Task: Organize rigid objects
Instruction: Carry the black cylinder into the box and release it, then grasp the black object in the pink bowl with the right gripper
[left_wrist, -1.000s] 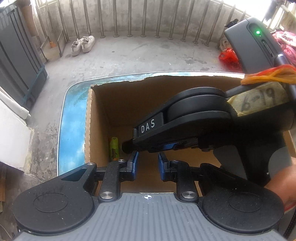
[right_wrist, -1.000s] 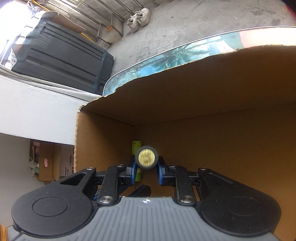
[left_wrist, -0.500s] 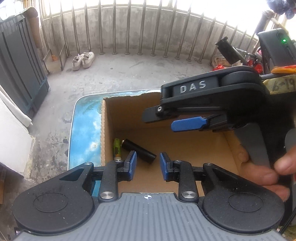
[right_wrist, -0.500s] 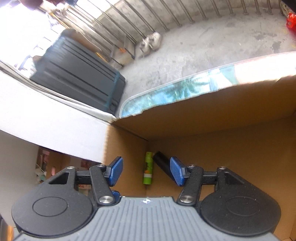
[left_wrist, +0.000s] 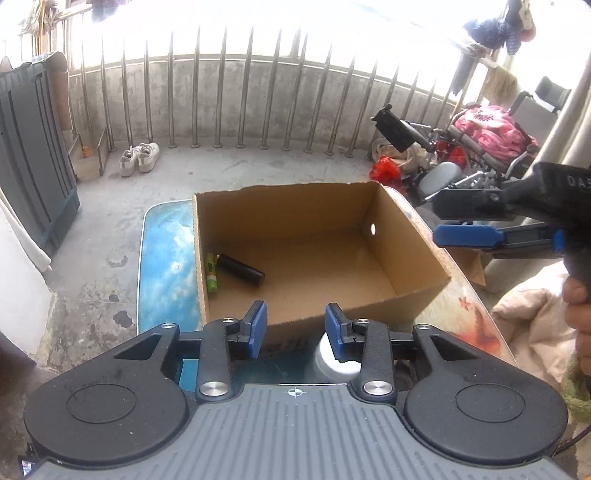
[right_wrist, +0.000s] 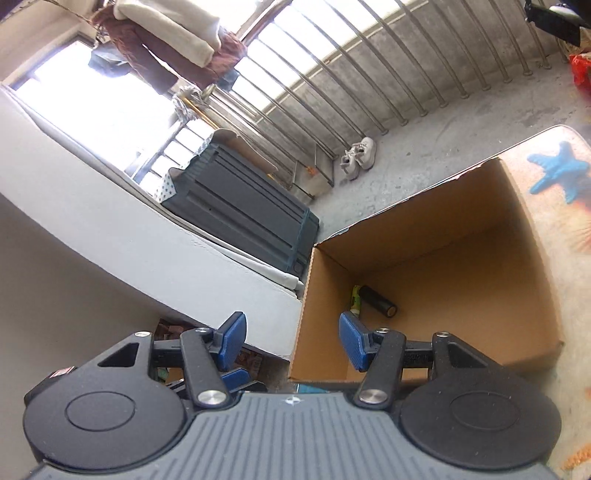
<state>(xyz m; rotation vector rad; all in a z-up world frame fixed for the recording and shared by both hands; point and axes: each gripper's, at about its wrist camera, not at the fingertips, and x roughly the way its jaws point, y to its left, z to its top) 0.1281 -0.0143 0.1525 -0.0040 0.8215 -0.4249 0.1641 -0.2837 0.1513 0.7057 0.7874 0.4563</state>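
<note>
Black cyl (left_wrist: 241, 270): lay in box (left_wrist: 406, 254) by green tube (left_wrist: 211, 273), well ahead of both grippers.
L gripper (left_wrist: 294, 328): jaws opening, empty.
R gripper (right_wrist: 292, 341): jaws apart, empty.

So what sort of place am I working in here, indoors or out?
Most likely a home balcony or covered terrace: a concrete floor bounded by a metal railing, laundry hanging overhead, and a pair of white shoes left by the bars.
</note>
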